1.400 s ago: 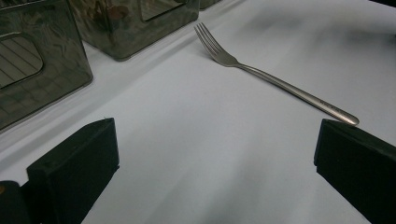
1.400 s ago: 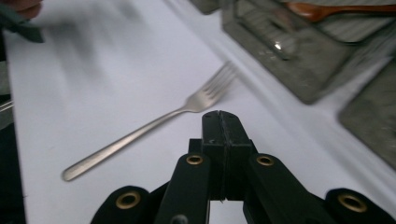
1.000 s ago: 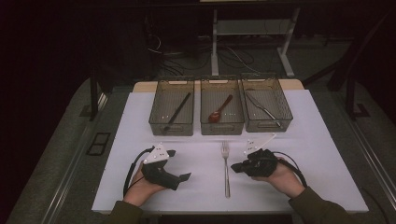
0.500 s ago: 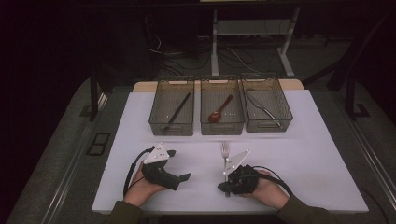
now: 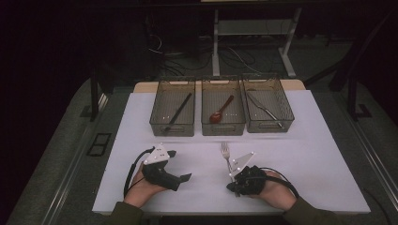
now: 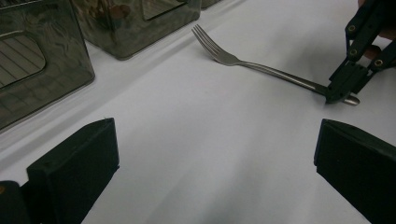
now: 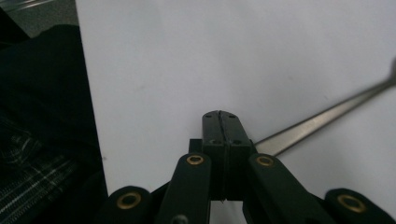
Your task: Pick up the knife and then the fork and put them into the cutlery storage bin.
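Fork (image 5: 227, 157) lies flat on the white surface (image 5: 319, 159), tines pointing to 12 o'clock toward the middle bin (image 5: 222, 123), handle running back to 6 o'clock under the right gripper (image 5: 233, 186). In the high view that gripper sits at about 5 o'clock on the surface, right on the handle end.

The right gripper's jaws are pressed together, no gap between them. In its own view the closed tips sit low on the surface with the handle coming out from behind them toward 2 o'clock. From the left gripper view the right gripper (image 6: 337, 93) has its tip down on the very end of the fork (image 6: 261, 69), touching it. Whether the metal is actually pinched or the tip just rests on it, can't tell; the fork looks like it's lying flat.

Left gripper (image 5: 180, 177) is over at about 7 o'clock, held in the left hand (image 5: 141, 187), jaws spread wide with nothing but bare surface between them, well apart from the fork.

Three bins in a row at 12 o'clock: left bin (image 5: 162, 123) has a dark stick-like utensil, middle one a reddish spoon (image 5: 220, 110), right bin (image 5: 281, 123) some metal cutlery (image 5: 264, 108).
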Demonstrator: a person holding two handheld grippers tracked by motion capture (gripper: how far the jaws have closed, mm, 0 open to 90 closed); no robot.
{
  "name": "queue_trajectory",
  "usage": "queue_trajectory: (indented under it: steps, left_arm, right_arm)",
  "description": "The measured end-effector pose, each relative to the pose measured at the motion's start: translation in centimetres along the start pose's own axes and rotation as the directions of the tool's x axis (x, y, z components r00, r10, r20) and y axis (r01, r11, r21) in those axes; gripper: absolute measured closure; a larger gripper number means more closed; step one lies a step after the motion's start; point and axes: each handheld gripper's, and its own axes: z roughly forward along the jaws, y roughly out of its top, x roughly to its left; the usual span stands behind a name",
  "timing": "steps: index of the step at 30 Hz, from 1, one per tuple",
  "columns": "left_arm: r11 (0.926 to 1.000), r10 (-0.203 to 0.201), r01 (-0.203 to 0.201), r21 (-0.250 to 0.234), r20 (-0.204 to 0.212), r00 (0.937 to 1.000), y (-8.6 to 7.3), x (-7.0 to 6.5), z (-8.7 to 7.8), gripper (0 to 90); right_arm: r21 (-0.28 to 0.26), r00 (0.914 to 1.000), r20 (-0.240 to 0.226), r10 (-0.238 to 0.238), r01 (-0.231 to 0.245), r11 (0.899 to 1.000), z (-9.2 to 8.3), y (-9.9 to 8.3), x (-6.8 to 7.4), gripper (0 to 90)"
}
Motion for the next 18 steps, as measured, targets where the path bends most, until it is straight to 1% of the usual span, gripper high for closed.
queue_trajectory:
  steps: [3, 4, 8, 9, 12, 14, 15, 18]
  left_arm:
    - [1.0000, -0.002, 0.002, 0.000, -0.001, 1.0000, 0.0, 0.0, 0.0, 0.0]
    - [1.0000, -0.001, 0.001, 0.000, -0.001, 1.0000, 0.0, 0.0, 0.0, 0.0]
    - [1.0000, -0.001, 0.001, 0.001, -0.001, 1.0000, 0.0, 0.0, 0.0, 0.0]
    - [1.0000, -0.001, 0.001, 0.000, -0.001, 1.0000, 0.0, 0.0, 0.0, 0.0]
    - [1.0000, -0.001, 0.001, 0.000, -0.001, 1.0000, 0.0, 0.0, 0.0, 0.0]
    - [1.0000, -0.002, 0.002, 0.000, -0.001, 1.0000, 0.0, 0.0, 0.0, 0.0]
    - [1.0000, -0.001, 0.001, 0.000, -0.001, 1.0000, 0.0, 0.0, 0.0, 0.0]
    - [1.0000, -0.004, 0.004, -0.002, -0.001, 1.0000, 0.0, 0.0, 0.0, 0.0]
  right_arm:
    - [0.010, 0.9997, 0.024, 0.008, -0.008, 1.000, -0.4, -0.4, -0.3, 89.1]
    - [0.013, 0.9994, 0.035, 0.000, 0.000, 1.000, -0.5, -0.6, -0.5, 89.1]
    - [0.029, 0.9978, 0.065, 0.011, -0.013, 1.000, -1.1, -1.1, -1.2, 89.1]
    - [0.037, 0.9967, 0.080, 0.014, -0.017, 0.999, -1.2, -1.3, -1.4, 89.2]
    - [0.041, 0.9955, 0.085, 0.042, -0.046, 0.998, -1.6, -1.6, -2.0, 89.2]
    - [0.049, 0.9937, 0.100, 0.051, -0.056, 0.997, -1.9, -1.9, -2.5, 89.2]
    - [0.055, 0.9921, 0.114, 0.051, -0.058, 0.997, -2.0, -2.0, -2.8, 89.2]
    - [0.063, 0.9855, 0.153, 0.073, -0.084, 0.994, -2.5, -2.5, -3.8, 89.2]
